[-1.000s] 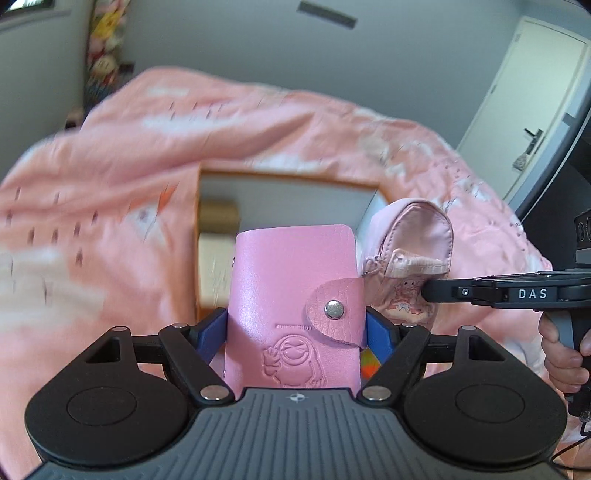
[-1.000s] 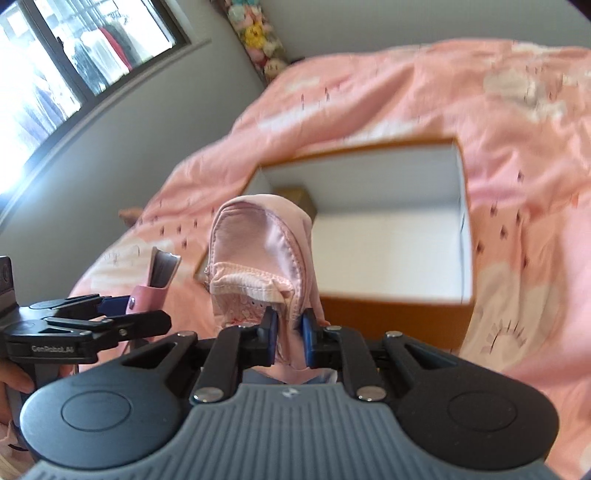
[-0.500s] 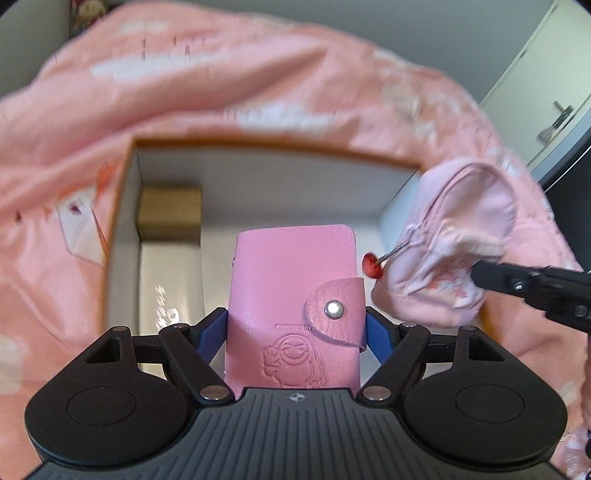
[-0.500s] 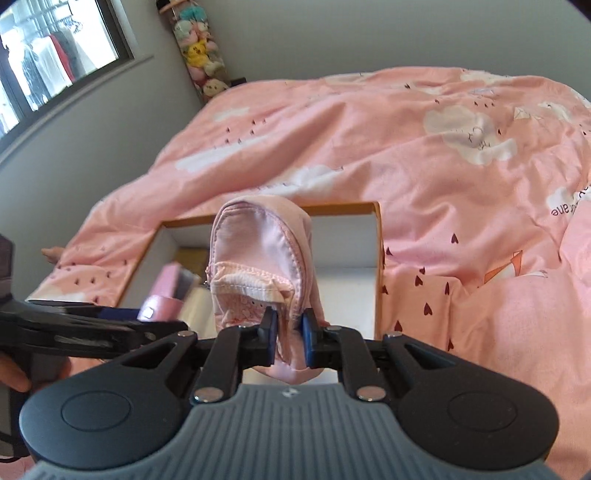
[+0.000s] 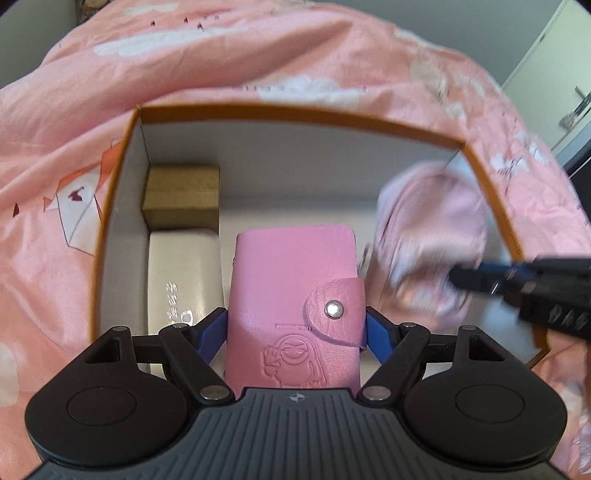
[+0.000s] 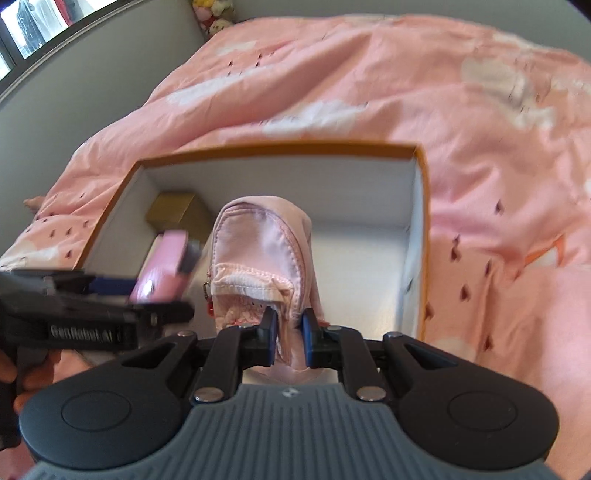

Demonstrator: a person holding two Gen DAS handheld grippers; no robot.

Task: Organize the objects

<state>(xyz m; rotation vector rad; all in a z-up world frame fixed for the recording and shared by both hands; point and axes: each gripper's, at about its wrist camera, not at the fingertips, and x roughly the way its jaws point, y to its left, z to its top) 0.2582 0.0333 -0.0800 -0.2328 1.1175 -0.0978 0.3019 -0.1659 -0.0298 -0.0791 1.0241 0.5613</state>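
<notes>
My left gripper is shut on a pink leather card wallet with a snap flap, held over the open orange-rimmed white box. My right gripper is shut on a pale pink zip pouch, also held over the box. The pouch shows blurred at the right of the left wrist view. The wallet and left gripper show at the left of the right wrist view. Inside the box lie a tan small box and a white case along its left wall.
The box sits on a bed covered by a pink printed duvet. A grey wall and a white door are behind. Plush toys and a window are at the far left.
Both grippers have moved forward and down over the box with their loads. The box now fills more of each view. The pouch has come inside the box's rim.
</notes>
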